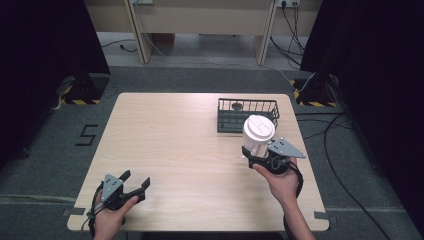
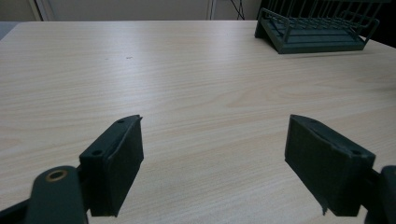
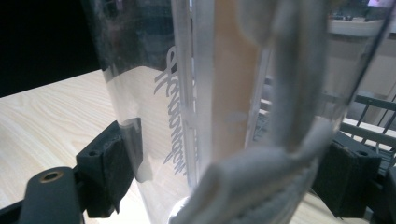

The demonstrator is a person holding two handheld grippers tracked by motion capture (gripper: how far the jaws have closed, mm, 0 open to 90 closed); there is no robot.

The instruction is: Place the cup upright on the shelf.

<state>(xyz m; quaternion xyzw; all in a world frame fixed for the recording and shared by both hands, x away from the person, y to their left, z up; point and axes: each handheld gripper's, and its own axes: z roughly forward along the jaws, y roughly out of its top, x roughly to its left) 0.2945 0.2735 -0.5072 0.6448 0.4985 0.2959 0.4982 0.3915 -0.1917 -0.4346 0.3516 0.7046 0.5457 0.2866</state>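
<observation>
A clear plastic cup [image 1: 257,137] with a white lid sits between the jaws of my right gripper [image 1: 260,155], held above the table's right side, just in front of the wire basket [image 1: 247,115]. In the right gripper view the cup [image 3: 210,107] fills the gap, both pads pressed to its wall; grey script is printed on it. My left gripper [image 1: 135,182] rests low at the table's front left, jaws wide apart. In the left gripper view its gripper [image 2: 212,158] has nothing but bare wood between the pads.
The dark wire basket [image 2: 317,28] stands at the table's back right, with a small round object inside. Light wooden table [image 1: 175,145] spreads between the two hands. Cables and stand bases lie on the floor beyond the table.
</observation>
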